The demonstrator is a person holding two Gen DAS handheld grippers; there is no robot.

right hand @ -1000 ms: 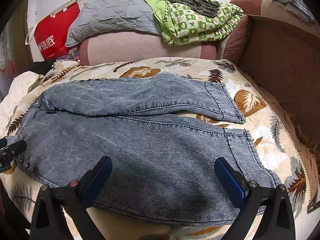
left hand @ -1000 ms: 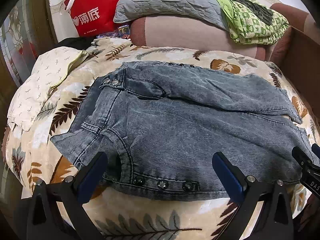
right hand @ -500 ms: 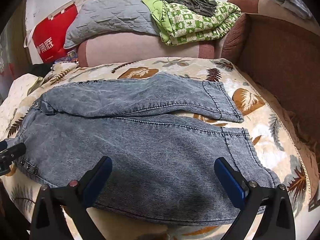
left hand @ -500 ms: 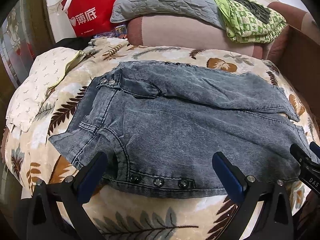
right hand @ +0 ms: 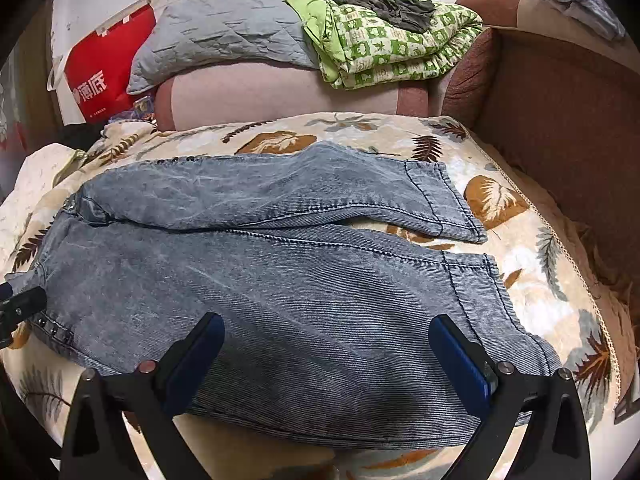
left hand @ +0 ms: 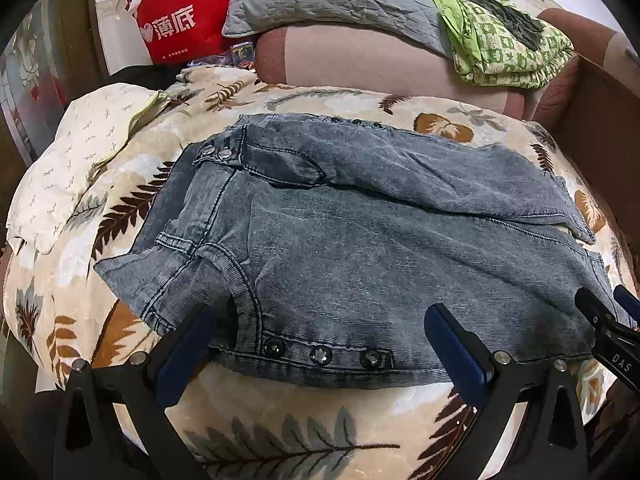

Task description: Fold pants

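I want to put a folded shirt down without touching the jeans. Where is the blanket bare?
Bare leaf blanket lies beyond the leg cuffs, between the jeans and the brown sofa arm. A narrower strip runs between the far leg and the pink cushion. At the waist end a white cloth crowds the blanket. The sofa back holds a grey pillow and green quilt.

A sofa seat covered by a cream blanket (right hand: 360,128) with brown and grey leaf prints carries everything. Grey-blue jeans (right hand: 280,292) lie flat across the blanket, both legs side by side, waist to the left, hems to the right. At the left end a pale patterned cloth (left hand: 76,160), perhaps a pillow, rests on the blanket's edge, apart from the jeans. The near edge of the jeans reaches the blanket's front edge.
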